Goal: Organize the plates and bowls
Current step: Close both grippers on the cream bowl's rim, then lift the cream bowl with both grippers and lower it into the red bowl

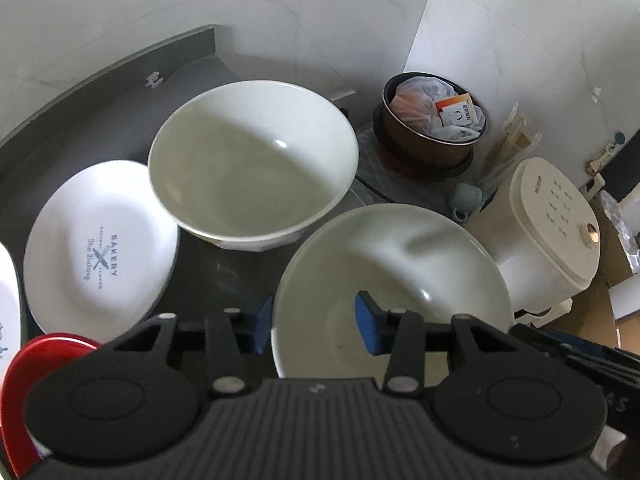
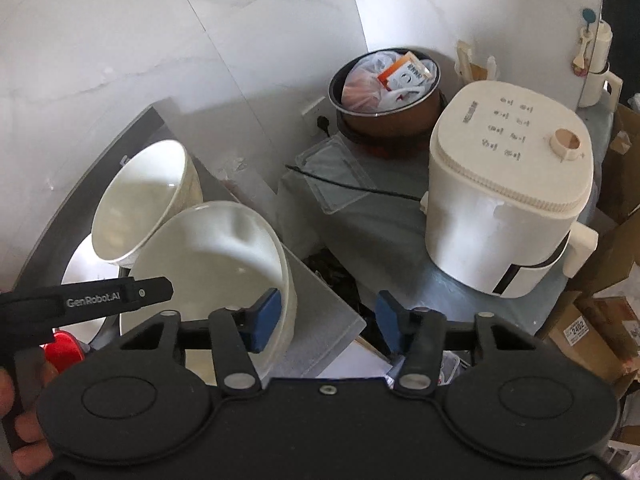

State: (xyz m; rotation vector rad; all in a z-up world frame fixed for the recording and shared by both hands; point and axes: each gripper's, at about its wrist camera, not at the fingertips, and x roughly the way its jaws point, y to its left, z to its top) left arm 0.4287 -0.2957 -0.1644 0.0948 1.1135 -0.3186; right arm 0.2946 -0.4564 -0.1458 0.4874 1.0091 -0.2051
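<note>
The nearer wide white ceramic bowl (image 1: pixel 400 280) sits upright at the right-hand edge of the dark grey desk (image 1: pixel 120 120). Both tools straddle its rim. The left tool (image 1: pixel 314 324) has one blue pad (image 1: pixel 264 326) outside the bowl's left wall and the other inside; the pads stand apart, and whether they press the rim I cannot tell. The right tool (image 2: pixel 326 322) has its left blue pad (image 2: pixel 266 316) inside the same bowl (image 2: pixel 208 256) by its right wall and the other pad outside, off the desk's edge (image 2: pixel 328 312), with a clear gap to the wall.

Just behind stands a second, deeper white ceramic bowl (image 1: pixel 252 168), its rim close to the first. Left of it lies a white oval plate printed "BAKERY" (image 1: pixel 100 248), and a red round plate (image 1: pixel 24 380) shows at the lower left.

Beyond the desk's right edge stand a cream plastic rice cooker (image 2: pixel 504 200) and a brown metal pot stuffed with plastic bags (image 2: pixel 384 92). White marble-patterned wall tiles (image 1: pixel 280 20) rise behind.
</note>
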